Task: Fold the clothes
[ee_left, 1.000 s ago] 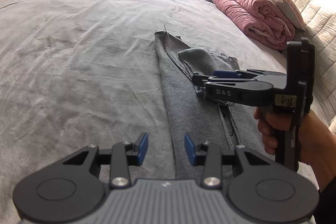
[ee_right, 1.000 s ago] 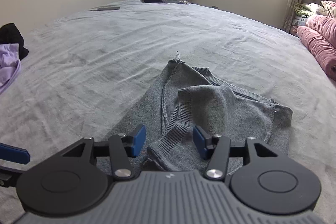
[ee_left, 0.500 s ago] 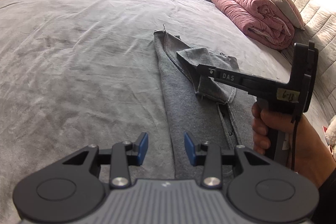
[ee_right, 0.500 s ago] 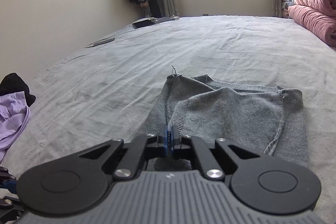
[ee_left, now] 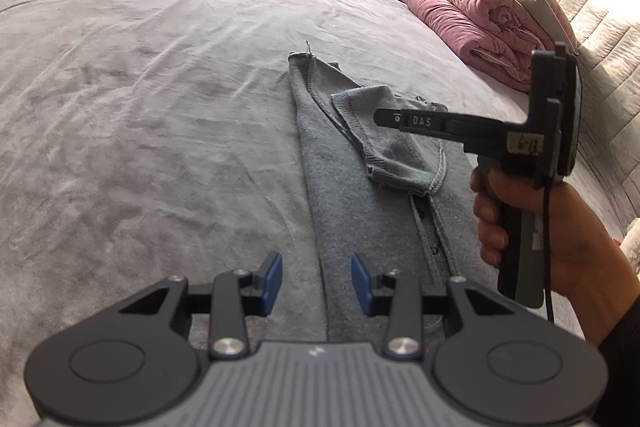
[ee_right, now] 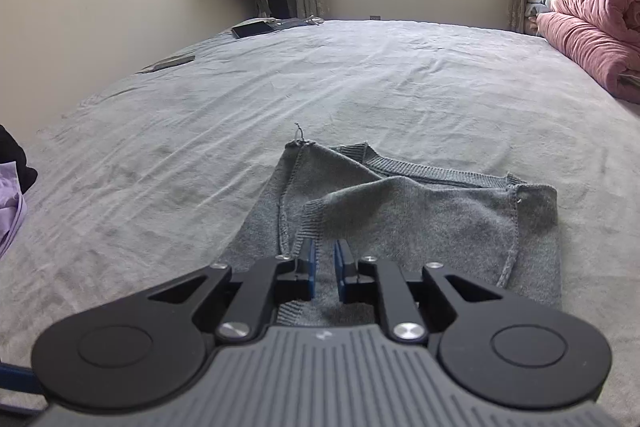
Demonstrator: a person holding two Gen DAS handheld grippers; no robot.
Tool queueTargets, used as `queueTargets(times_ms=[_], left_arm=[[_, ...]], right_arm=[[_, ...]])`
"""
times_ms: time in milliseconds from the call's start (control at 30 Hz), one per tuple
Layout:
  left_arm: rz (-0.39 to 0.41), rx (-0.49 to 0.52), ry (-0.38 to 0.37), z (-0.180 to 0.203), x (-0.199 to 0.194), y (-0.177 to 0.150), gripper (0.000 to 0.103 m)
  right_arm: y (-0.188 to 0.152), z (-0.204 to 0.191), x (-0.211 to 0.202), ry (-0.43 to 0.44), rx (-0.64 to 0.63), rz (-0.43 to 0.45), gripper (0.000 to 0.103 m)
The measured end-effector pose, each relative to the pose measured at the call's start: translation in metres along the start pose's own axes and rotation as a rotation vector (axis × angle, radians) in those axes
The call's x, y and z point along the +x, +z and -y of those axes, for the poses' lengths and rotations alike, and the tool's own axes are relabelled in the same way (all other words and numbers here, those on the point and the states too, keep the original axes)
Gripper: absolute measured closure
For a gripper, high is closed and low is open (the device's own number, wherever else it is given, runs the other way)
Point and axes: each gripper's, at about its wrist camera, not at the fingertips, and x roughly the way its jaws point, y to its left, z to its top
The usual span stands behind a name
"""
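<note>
Right wrist view: right tongs are opening, gap narrow, sleeve below them, not pinched. Sweater lies on the bed. Left tongs hover part-open, empty. Freed sleeve may unfold.

Each handheld tool has a ribbed grey housing flanked by two round black discs, from which black linkage arms with silver screw heads reach forward to two fingers with blue pads. This shows on the left gripper and on the right gripper alike. Seen side-on from the left wrist camera, the right tool's black finger carries raised letters "DAS", its body a small handwritten yellowish label, and a thin black cable hangs behind its dark pistol handle. The right hand wears a dark sleeve.
</note>
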Motion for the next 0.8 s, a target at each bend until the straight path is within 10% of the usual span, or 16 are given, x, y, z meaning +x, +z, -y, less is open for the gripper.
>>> queueTargets(times_ms=[67, 233, 467, 600, 800], left_arm=[[-0.005, -0.001, -0.001, 0.0, 0.001, -0.001, 0.064], [-0.02, -0.004, 0.0, -0.002, 0.005, -0.002, 0.064], [-0.03, 0.002, -0.009, -0.001, 0.006, -0.003, 0.064], [-0.031, 0.008, -0.009, 0.0, 0.007, -0.003, 0.064], [-0.031, 0.006, -0.007, 0.0, 0.006, -0.004, 0.064]], right_arm=[[0.007, -0.006, 0.006, -0.003, -0.015, -0.003, 0.051], [0.011, -0.024, 0.033, -0.053, -0.113, -0.045, 0.049], [0.001, 0.001, 0.04, -0.049, 0.044, -0.048, 0.099], [0.001, 0.009, 0.031, -0.005, 0.104, -0.012, 0.1], [0.0, 0.054, -0.001, 0.348, 0.471, 0.186, 0.103]])
